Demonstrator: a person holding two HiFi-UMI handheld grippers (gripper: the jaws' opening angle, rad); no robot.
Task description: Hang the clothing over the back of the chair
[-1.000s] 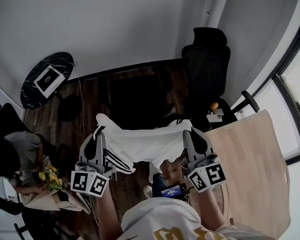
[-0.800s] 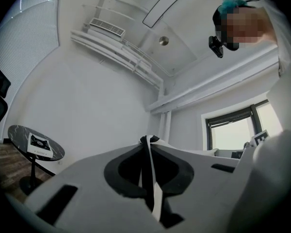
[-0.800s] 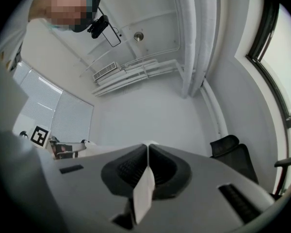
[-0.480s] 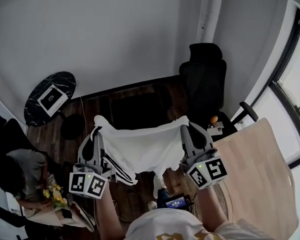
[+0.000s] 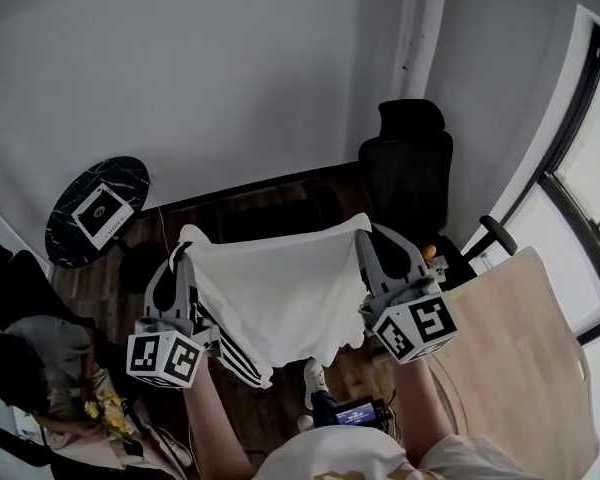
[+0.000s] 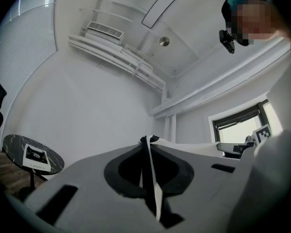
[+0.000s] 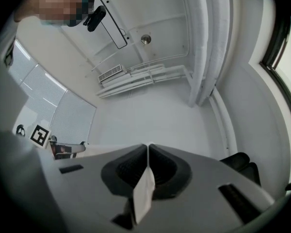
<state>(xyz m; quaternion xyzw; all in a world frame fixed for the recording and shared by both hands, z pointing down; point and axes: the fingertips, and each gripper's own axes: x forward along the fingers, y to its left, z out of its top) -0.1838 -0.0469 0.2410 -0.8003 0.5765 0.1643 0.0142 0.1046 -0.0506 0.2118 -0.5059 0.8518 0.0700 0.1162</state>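
Note:
A white garment [image 5: 280, 288] with black-and-white striped trim hangs spread out between my two grippers in the head view. My left gripper [image 5: 185, 248] is shut on its left top corner; a thin fold of cloth [image 6: 150, 178] shows pinched between the jaws. My right gripper [image 5: 365, 230] is shut on the right top corner, with a white flap [image 7: 144, 191] caught between its jaws. A black chair [image 5: 280, 213] stands low behind the raised cloth and is mostly hidden by it. Both grippers point slightly upward toward the wall.
A black high-backed office chair [image 5: 410, 168] stands at the right by the wall. A light wooden table [image 5: 520, 338] lies at the lower right. A round dark side table [image 5: 90, 208] is at the left, and a seated person [image 5: 30, 358] with flowers [image 5: 105, 413] at the lower left.
Both grippers have risen and moved toward the wall with the garment, which now hangs higher and covers more of the black chair behind it.

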